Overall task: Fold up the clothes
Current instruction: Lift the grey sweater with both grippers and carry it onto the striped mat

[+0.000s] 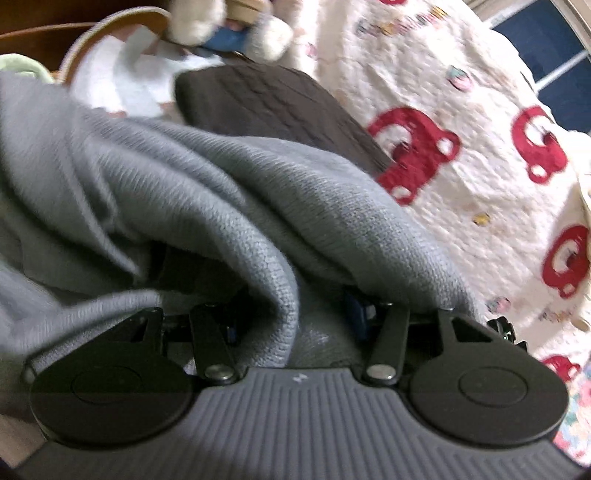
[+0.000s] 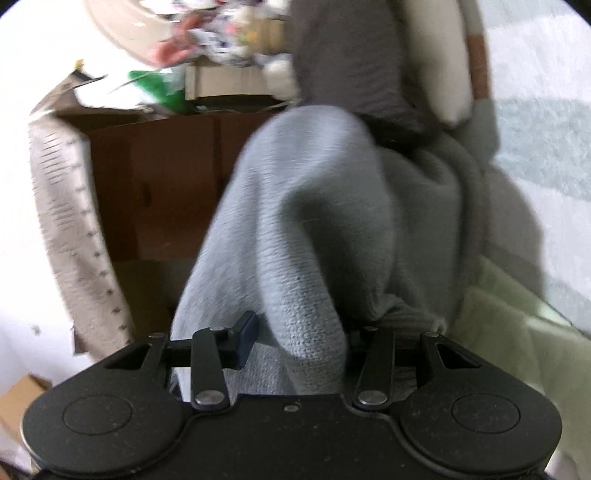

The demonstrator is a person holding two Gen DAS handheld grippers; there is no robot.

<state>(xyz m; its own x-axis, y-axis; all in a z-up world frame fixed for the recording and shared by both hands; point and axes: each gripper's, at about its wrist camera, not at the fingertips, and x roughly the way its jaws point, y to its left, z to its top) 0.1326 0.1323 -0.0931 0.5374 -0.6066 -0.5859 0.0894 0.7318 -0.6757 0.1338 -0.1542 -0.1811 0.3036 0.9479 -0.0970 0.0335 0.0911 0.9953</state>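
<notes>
A grey knit sweater (image 1: 221,206) fills the left wrist view and drapes over both fingers of my left gripper (image 1: 291,306). A thick fold of it is pinched between the jaws, and the fingertips are hidden under the cloth. In the right wrist view the same grey sweater (image 2: 295,206) hangs lifted in front of my right gripper (image 2: 303,332), which is shut on a rolled fold. Its left blue pad (image 2: 247,332) shows against the knit, while the right finger is covered.
A folded dark brown garment (image 1: 266,107) lies on the white quilt with red cars (image 1: 461,192). Plush toys (image 1: 199,18) sit at the far edge. A brown cardboard box (image 2: 159,184), a beige garment (image 2: 70,229) and a pale green cloth (image 2: 509,325) surround the right gripper.
</notes>
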